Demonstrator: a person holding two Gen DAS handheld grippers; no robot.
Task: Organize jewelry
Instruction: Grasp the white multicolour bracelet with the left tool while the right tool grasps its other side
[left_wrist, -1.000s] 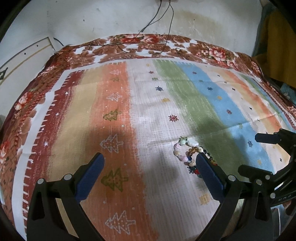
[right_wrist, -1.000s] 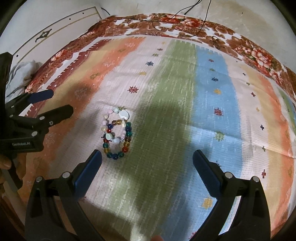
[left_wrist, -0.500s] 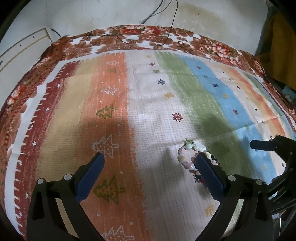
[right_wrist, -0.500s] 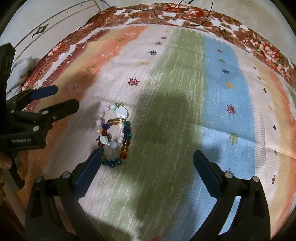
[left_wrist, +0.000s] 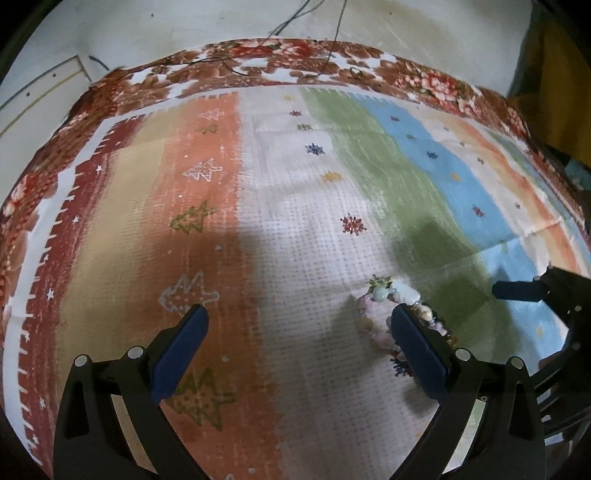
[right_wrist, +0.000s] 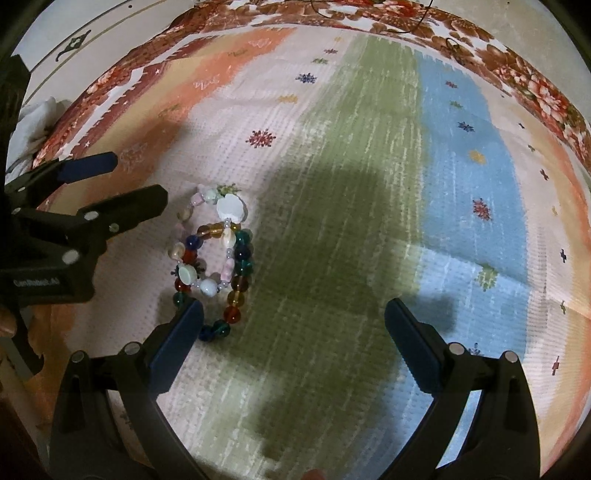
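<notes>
Two bead bracelets lie overlapping on the striped cloth (right_wrist: 369, 184): a shell bracelet (right_wrist: 218, 206) of pale, irregular pieces, and a glass-bead bracelet (right_wrist: 240, 273) of round translucent beads. Woven cloth, floral border at the far edge, wide bare stripes to the right. Left gripper (left_wrist: 295, 350) spread wide, empty, its right finger overlapping the bracelets. Right gripper (right_wrist: 293, 339) likewise wide, empty, left finger beside the beads.

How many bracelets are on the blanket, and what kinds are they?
Shell and pearl bracelet: 1
Colourful glass bead bracelet: 1
Total: 2, lying overlapped on the striped blanket.
</notes>
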